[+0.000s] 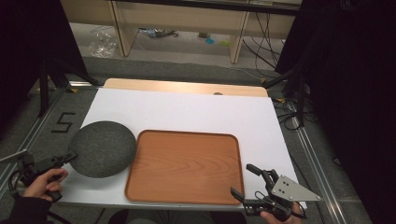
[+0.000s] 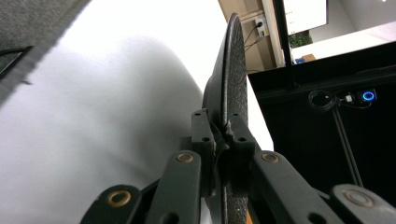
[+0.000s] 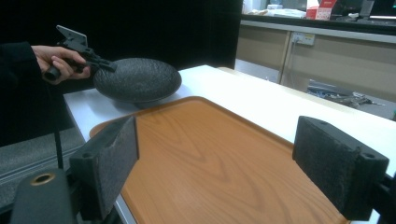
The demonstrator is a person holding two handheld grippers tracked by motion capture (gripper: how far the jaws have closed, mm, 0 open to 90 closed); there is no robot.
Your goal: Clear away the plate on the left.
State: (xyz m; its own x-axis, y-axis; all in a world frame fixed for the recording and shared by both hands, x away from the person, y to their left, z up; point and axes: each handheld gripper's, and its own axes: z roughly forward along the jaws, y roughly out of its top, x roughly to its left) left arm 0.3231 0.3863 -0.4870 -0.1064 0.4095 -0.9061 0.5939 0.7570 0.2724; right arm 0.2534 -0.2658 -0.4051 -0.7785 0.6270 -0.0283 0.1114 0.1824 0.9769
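One dark, rough-textured bowl [image 1: 102, 148] sits lower left beside the wooden tray [image 1: 184, 168], your left gripper [image 1: 70, 157] clamped on its thin rim, your right gripper [image 1: 243, 182] wide open and empty; judge it rigid, likely heavy and breakable, best held at the rim.

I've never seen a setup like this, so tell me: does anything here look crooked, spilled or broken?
Nothing spilled or broken. The one oddity: the dark plate hangs slightly over the wooden tray's left edge, its rim pinched by the left gripper. The right gripper is open.
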